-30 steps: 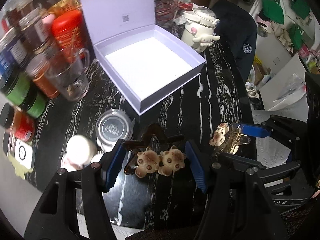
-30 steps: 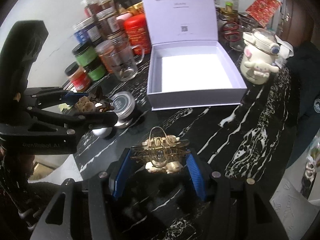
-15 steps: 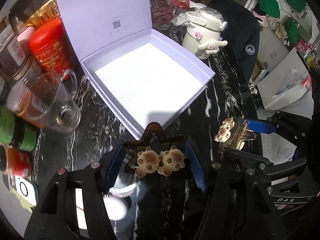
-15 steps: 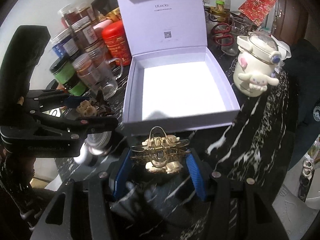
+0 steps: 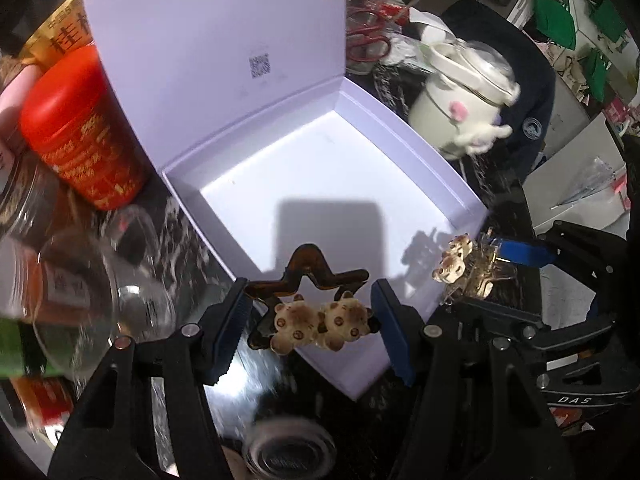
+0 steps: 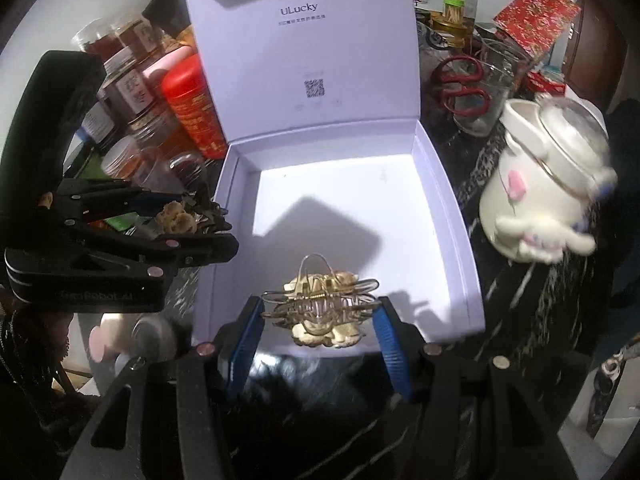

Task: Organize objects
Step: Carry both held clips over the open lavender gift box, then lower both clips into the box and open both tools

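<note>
**Clutter around the black marbled tabletop**

A red canister [image 5: 82, 132] with gold lettering stands left of the scene, with brown-lidded jars [image 6: 134, 84] crowded behind it and an empty glass mug [image 5: 92, 296] blurred in front. On the right sits a cream character pot [image 6: 540, 184] with a clear lid and pink cheek. Behind it a glass beaker [image 6: 486, 92] holds red-handled scissors [image 6: 460, 84], near a red patterned packet [image 6: 536, 16]. The marbled table [image 6: 532, 320] shows white veins
</note>
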